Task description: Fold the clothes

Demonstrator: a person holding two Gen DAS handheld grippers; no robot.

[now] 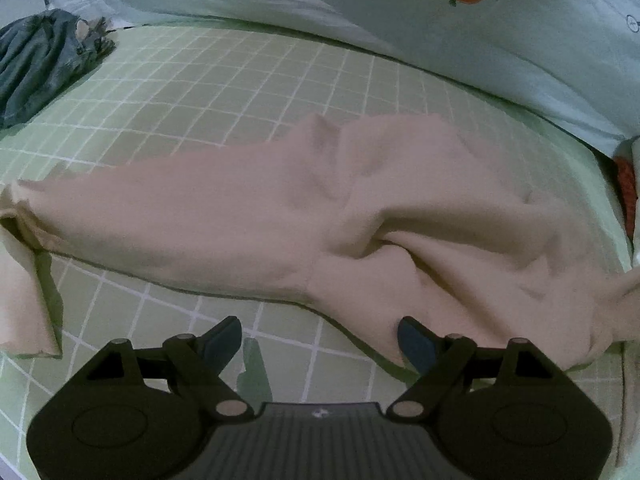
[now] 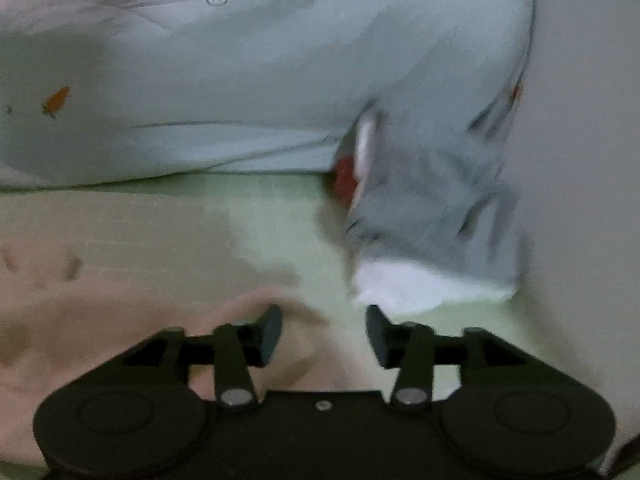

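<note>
A pale pink garment [image 1: 304, 216] lies spread and rumpled across the middle of the bed [image 1: 224, 80], whose sheet is light green with a white grid. One long part of it stretches toward the bed's left side, where its end folds over; the bulkier part bunches toward the right side, creased into deep folds.

The left tongs [image 1: 320, 340] hover low over the near edge of the bed with their jaws wide apart and nothing between them. The right fingertip [image 1: 416, 344] sits just at the hem of the pink garment, the other over bare sheet.

The right tongs [image 2: 324, 332] also stand apart and empty. This view is blurred; the pink garment shows under and to the left of them, green sheet ahead.

Along the far edge of the bed lies a pale blue quilt [image 1: 480, 40] printed with carrots. A dark teal garment [image 1: 36, 64] is heaped at the far left corner. In the right wrist view, a grey and white cloth [image 2: 432, 220] lies near the right side with something red [image 2: 346, 180] beside it, too blurred to tell.
</note>
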